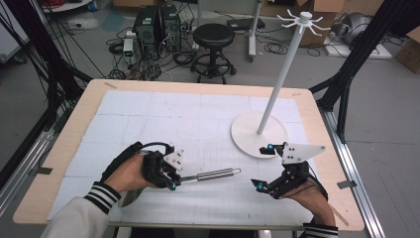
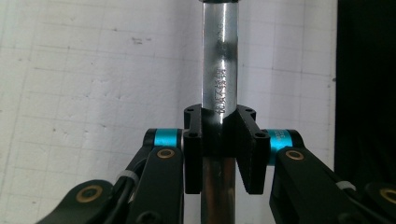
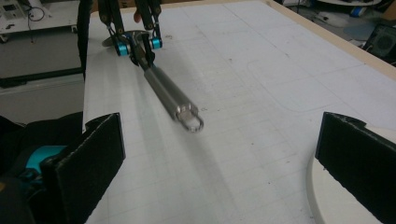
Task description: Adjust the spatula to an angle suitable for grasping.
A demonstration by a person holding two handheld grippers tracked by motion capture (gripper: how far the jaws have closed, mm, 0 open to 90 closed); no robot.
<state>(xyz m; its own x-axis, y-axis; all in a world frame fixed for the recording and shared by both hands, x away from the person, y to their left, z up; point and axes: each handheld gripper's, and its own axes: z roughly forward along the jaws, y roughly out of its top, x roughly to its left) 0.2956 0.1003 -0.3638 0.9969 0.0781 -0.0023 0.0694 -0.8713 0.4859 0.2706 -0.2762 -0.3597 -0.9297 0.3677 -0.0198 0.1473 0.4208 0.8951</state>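
Observation:
A steel utensil handle (image 1: 213,174) with a wire loop at its end lies nearly level just above the white mat, loop pointing right. My left gripper (image 1: 173,182) is shut on it, and in the left gripper view the pads (image 2: 194,149) clamp the engraved handle (image 2: 219,60) from both sides. The utensil's other end is hidden behind the left hand. My right gripper (image 1: 261,167) stands open to the right of the loop with nothing in it. In the right gripper view the loop (image 3: 192,122) hangs ahead between the spread fingers (image 3: 88,158).
A white hook stand (image 1: 280,82) rises from a round base (image 1: 247,136) at the mat's right, just beyond my right gripper; its base edge (image 3: 336,200) shows by the right finger. A white gridded mat (image 1: 188,119) covers the wooden table. A stool and computers sit behind the table.

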